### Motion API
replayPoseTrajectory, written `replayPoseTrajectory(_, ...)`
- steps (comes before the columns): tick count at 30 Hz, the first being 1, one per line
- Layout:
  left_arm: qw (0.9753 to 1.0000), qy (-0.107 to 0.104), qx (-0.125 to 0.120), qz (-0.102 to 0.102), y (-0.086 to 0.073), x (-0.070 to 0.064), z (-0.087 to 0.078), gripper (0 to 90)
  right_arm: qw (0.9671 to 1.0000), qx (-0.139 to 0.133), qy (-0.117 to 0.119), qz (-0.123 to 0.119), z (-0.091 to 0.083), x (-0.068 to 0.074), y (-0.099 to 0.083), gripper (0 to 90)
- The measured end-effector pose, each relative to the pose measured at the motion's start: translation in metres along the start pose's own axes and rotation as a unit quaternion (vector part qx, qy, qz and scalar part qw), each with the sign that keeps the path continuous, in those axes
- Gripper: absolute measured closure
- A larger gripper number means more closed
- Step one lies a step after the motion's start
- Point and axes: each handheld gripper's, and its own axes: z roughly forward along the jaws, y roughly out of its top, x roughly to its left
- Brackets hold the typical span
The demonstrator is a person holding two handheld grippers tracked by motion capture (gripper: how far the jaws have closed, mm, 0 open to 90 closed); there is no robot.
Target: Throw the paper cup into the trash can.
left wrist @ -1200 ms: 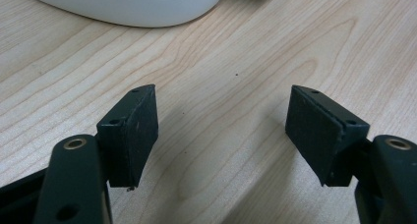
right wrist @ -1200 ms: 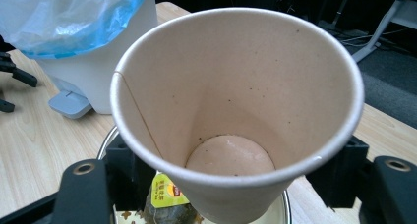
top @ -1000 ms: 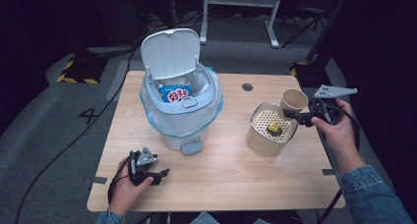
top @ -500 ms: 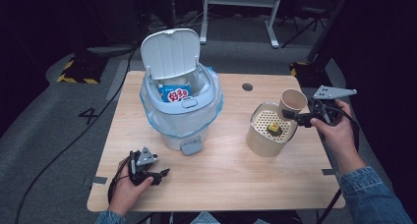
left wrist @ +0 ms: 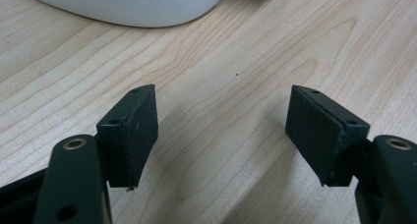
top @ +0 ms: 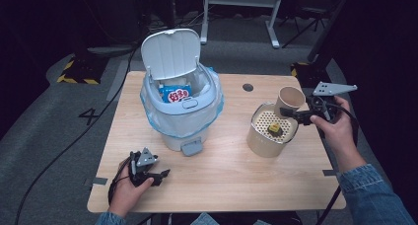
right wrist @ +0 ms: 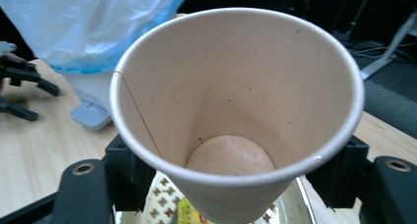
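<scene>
Steadiness is what this step wants, I'd say: the right gripper has its jaws clamped on the side of a paper cup, held above the far right rim of the strainer bowl at centre right of the high view. If the cup is headed for the bin, upper centre, my advice is to lift it a touch higher before crossing, keep the squeeze light so the thin wall doesn't buckle, and tilt only once it is over the open mouth, under the raised lid. The blue liner bulges over the bin's edge, so a low pass could snag it.

From the right gripper view the cup looks empty: tan card, a neat rolled rim, a side seam running down the left wall, a few dark specks inside, and a dry round bottom. It sits upright or nearly so between the black pads. Below it a patterned wrapper lies in the bowl.

At lower left of the high view the left gripper rests on the wooden table, jaws spread wide with nothing between them, near the bin's pedal.
</scene>
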Motion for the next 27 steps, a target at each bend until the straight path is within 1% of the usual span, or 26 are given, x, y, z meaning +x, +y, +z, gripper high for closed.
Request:
replayPoseTrajectory(1, 1.0000, 0.000, 0.000, 0.000, 0.000, 0.000, 0.000, 28.8, 1.0000, 0.003, 0.002, 0.000, 0.001, 0.001, 0.003, 30.2)
replayPoseTrajectory(3, 1.0000, -0.002, 0.000, 0.001, 0.000, 0.000, 0.000, 28.7, 0.9998, 0.009, 0.012, -0.010, 0.003, 0.002, 0.011, 30.3)
replayPoseTrajectory(8, 1.0000, -0.002, 0.000, 0.002, 0.000, 0.001, 0.000, 28.7, 0.9994, 0.003, 0.026, -0.022, 0.012, 0.009, 0.033, 30.2)
replayPoseTrajectory(11, 1.0000, -0.003, 0.000, 0.002, 0.000, 0.001, 0.000, 28.7, 0.9988, 0.003, 0.033, -0.035, 0.020, 0.013, 0.047, 30.0)
replayPoseTrajectory(13, 1.0000, -0.003, 0.000, 0.003, 0.000, 0.001, 0.000, 28.7, 0.9984, 0.005, 0.041, -0.038, 0.025, 0.015, 0.056, 29.9)
replayPoseTrajectory(18, 1.0000, -0.003, 0.000, 0.003, 0.000, 0.001, 0.000, 28.7, 0.9978, 0.003, 0.051, -0.041, 0.038, 0.017, 0.074, 29.8)
replayPoseTrajectory(20, 1.0000, -0.003, 0.000, 0.003, 0.000, 0.001, 0.000, 28.7, 0.9978, 0.000, 0.051, -0.042, 0.042, 0.018, 0.080, 29.7)
replayPoseTrajectory(24, 1.0000, -0.001, 0.001, 0.005, 0.000, 0.000, -0.001, 28.8, 0.9975, -0.008, 0.057, -0.041, 0.051, 0.021, 0.094, 29.6)
replayPoseTrajectory(25, 1.0000, 0.000, 0.002, 0.009, 0.000, 0.001, -0.001, 28.8, 0.9975, -0.008, 0.057, -0.041, 0.054, 0.022, 0.097, 29.6)
replayPoseTrajectory(26, 1.0000, -0.002, 0.001, 0.005, 0.000, 0.001, -0.001, 28.7, 0.9975, -0.010, 0.057, -0.042, 0.056, 0.023, 0.101, 29.5)
replayPoseTrajectory(27, 1.0000, -0.002, 0.001, 0.005, 0.000, 0.001, -0.001, 28.7, 0.9974, -0.013, 0.056, -0.043, 0.059, 0.024, 0.105, 29.5)
